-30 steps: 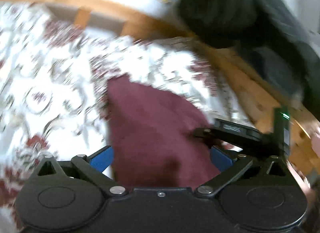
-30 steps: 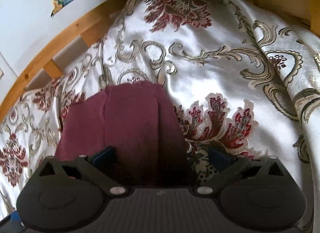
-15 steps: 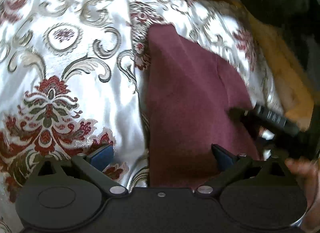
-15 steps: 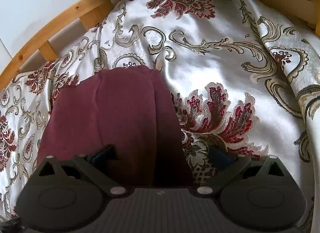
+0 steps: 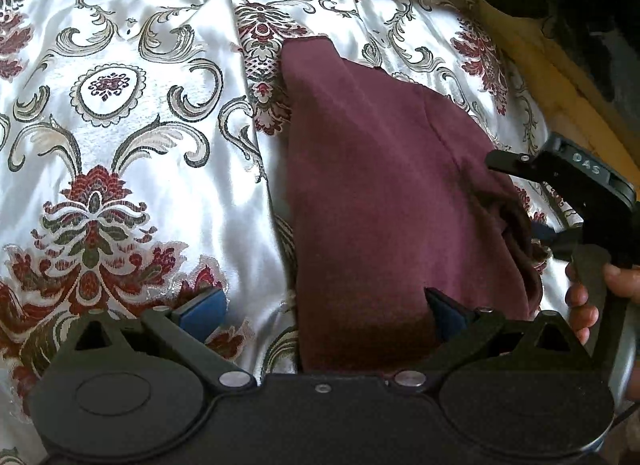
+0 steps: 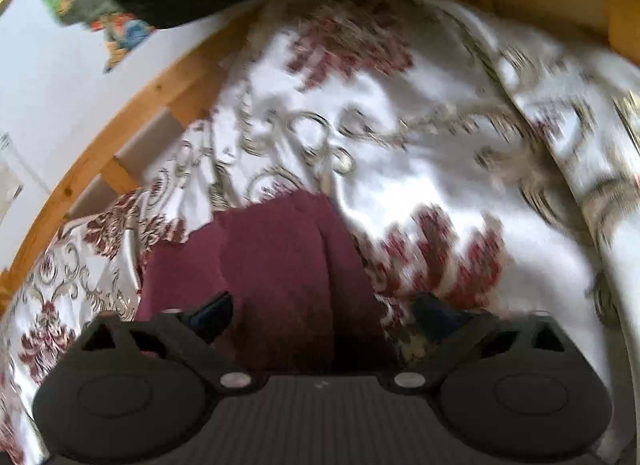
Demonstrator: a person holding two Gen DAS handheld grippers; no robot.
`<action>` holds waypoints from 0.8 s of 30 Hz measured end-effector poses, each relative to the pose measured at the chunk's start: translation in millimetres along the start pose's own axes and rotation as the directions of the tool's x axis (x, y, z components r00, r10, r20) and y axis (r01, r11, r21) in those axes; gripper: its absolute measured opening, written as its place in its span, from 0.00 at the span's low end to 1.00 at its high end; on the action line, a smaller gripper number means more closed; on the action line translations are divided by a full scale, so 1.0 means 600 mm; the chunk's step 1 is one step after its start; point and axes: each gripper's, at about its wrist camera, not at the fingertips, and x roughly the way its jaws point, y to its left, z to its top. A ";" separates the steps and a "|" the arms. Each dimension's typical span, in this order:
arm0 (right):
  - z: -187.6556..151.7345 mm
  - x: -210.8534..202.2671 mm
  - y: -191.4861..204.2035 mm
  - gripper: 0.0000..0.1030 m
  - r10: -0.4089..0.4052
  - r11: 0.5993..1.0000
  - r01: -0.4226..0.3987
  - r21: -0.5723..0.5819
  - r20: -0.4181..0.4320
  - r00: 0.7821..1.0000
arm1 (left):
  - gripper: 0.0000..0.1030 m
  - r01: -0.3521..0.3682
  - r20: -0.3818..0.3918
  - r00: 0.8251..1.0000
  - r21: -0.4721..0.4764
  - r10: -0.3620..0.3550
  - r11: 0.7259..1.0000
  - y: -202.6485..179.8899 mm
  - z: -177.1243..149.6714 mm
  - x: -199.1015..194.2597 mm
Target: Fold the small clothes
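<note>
Now | right gripper (image 5: 576, 185) label "04S", jaws closing around maroon garment (image 5: 384, 185) | left gripper (image 5: 320, 305) jaws wide, empty

Matt maroon cloth (image 5: 384, 185), glossy bedspread (image 5: 132, 105)

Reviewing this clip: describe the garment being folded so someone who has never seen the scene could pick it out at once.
Start from the shiny white bedspread with red and grey floral scrollwork, edged by a wooden frame. On it lies the maroon garment, partly folded, between the two grippers. It is the only plain, matte, single-colour cloth there; everything around it is patterned and glossy.
</note>
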 end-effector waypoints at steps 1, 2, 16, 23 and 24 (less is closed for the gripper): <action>0.001 0.001 0.006 0.73 -0.013 0.999 0.014 -0.034 0.015 1.000 | 1.00 0.001 -0.001 1.000 -0.002 -0.001 1.000 0.000 0.001 0.000; 0.001 0.002 0.012 0.61 -0.027 0.997 0.029 -0.070 0.032 0.999 | 1.00 0.002 -0.002 1.000 -0.005 -0.002 1.000 0.001 0.001 -0.001; 0.007 0.024 0.002 0.22 -0.038 0.993 0.046 -0.106 0.079 0.996 | 0.99 0.058 0.043 0.997 0.024 -0.059 0.998 -0.018 0.007 -0.029; 0.003 0.032 -0.030 0.67 0.047 0.996 -0.049 0.071 0.025 0.999 | 0.99 0.055 -0.012 0.998 -0.025 -0.056 0.998 -0.009 0.008 -0.009; 0.000 0.037 -0.033 0.67 0.041 0.996 -0.042 0.078 0.014 0.999 | 0.99 0.059 -0.020 0.998 -0.046 -0.060 0.997 -0.004 0.007 -0.004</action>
